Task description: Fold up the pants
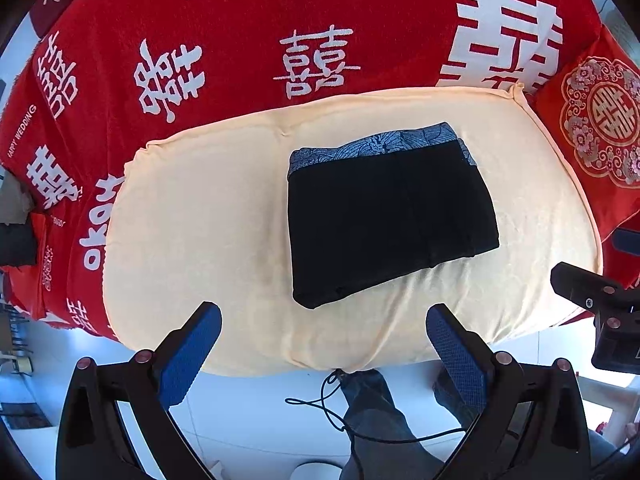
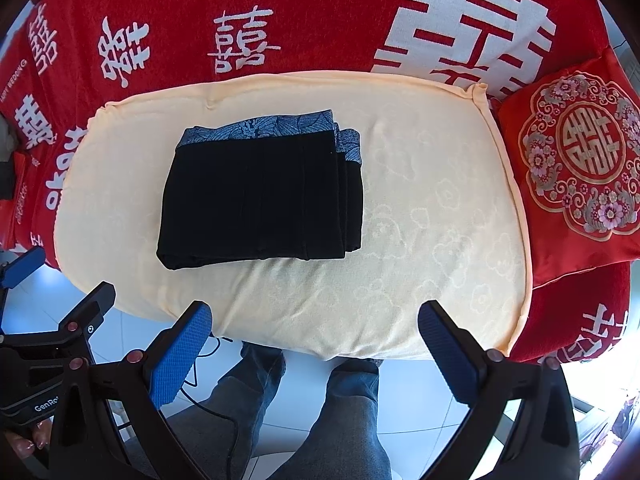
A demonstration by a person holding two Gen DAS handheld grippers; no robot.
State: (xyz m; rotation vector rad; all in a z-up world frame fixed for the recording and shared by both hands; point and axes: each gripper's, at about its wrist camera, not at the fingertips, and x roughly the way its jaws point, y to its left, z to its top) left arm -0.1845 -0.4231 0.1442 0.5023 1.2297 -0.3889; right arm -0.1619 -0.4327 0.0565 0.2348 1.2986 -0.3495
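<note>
From the left wrist, the red blanket (image 1: 248, 36) reads "THE BIGD…" and "HAPPY WEDDING" among white double-happiness characters; the folded black pants (image 1: 384, 216) lie on the cream cushion (image 1: 192, 216), and the left gripper (image 1: 324, 344) hangs wide open and empty over its near edge. From the right wrist, "GenRo…" shows on the other tool; the right gripper (image 2: 316, 340) also gapes empty, beside an embroidered red pillow (image 2: 576, 168), above white floor tiles (image 2: 416, 392).
</note>
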